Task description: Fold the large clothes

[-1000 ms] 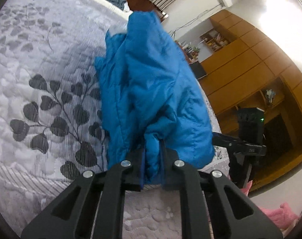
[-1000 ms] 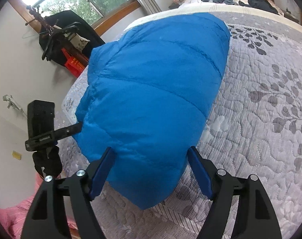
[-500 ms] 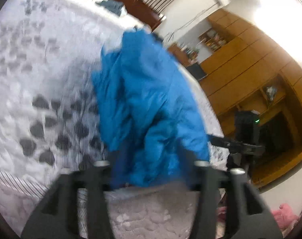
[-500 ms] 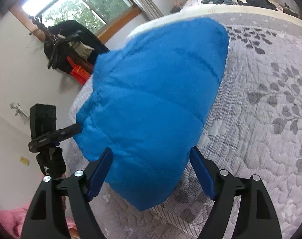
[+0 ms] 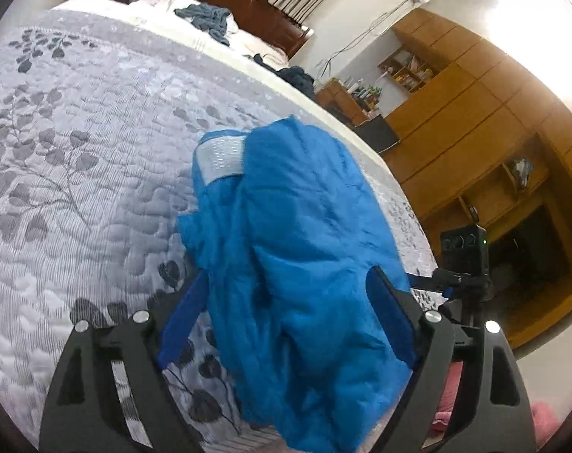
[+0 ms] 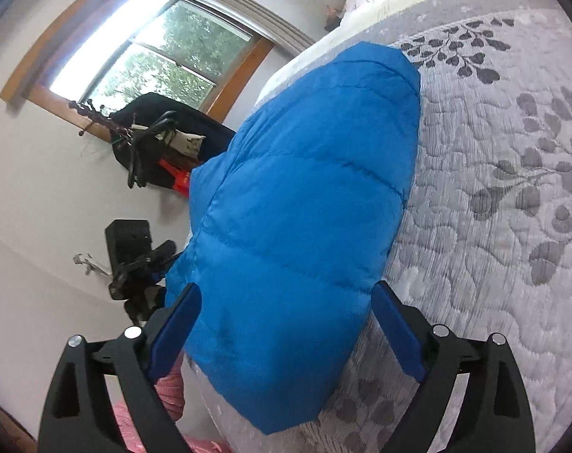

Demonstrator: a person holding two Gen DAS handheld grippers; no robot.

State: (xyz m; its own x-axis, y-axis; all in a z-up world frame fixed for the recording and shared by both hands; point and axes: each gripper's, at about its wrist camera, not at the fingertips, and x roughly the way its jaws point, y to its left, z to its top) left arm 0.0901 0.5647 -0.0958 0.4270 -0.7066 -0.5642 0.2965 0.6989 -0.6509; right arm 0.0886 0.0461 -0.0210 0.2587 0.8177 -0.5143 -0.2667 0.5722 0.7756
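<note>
Left wrist view: the left tongs (image 5: 286,313) stand spread wide, their blue pads apart on either side of the blue padded jacket (image 5: 297,249) and gripping nothing. One finger (image 5: 180,321) sits at the jacket's left edge, the other on the right side just over the fabric; whether either touches the cloth cannot be told. The tongs look along and down over the bed, tilted so that the bedding slopes across the frame. The jacket lies bunched in a thick folded heap on the grey leaf-patterned bedspread (image 5: 78,196), near the bed's foot edge, with a white lining patch (image 5: 220,160) showing at its far end. Beyond the bed's corner a black camera on a tripod (image 5: 463,260) stands before wooden cabinets (image 5: 475,120). Dark crumpled clothes (image 5: 206,19) lie on the far pillow end by a dark headboard.

Right wrist view: the right tongs (image 6: 286,336) are likewise fully spread, with the jacket's near end (image 6: 305,219) lying between the pads but not clamped. They point up the bed from its lower corner, rolled to one side so that the window (image 6: 153,53) leans across the upper left. From here the jacket shows a smooth quilted face with stitched bands, resting along the left edge of the bedspread (image 6: 493,226) and overhanging the corner a little. Off the bed stand a second black camera on a stand (image 6: 131,249) and a rack hung with dark clothes (image 6: 153,143). Pink fabric (image 6: 169,385) shows low behind the left finger.
</note>
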